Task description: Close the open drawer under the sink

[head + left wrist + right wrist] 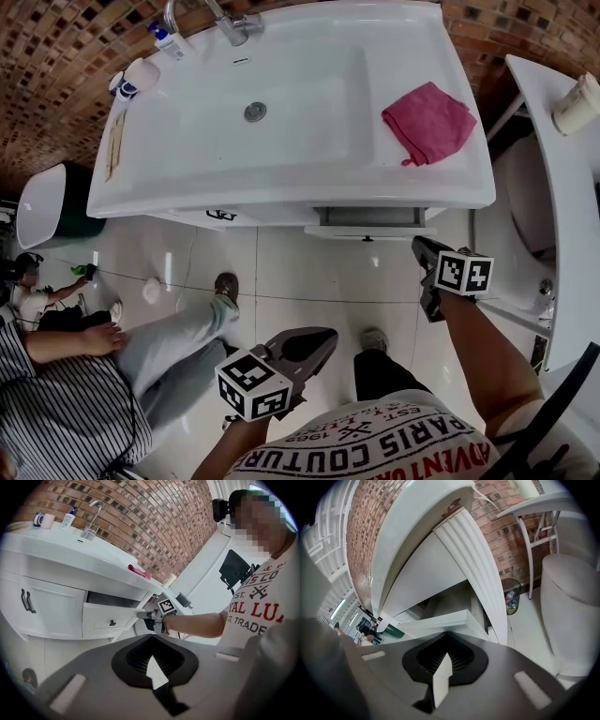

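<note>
The white vanity carries the sink, and under its right half the drawer stands partly pulled out. My right gripper is shut, with its tip at the right end of the drawer front. In the left gripper view the drawer shows a small dark knob, and the right gripper sits against its right corner. The right gripper view has the drawer's front edge just beyond my shut jaws. My left gripper is shut, empty, low over the floor and away from the vanity.
A pink cloth lies on the sink top. A toilet and a white shelf stand close on the right. Someone's legs stretch across the floor at left. A small bin sits by the brick wall.
</note>
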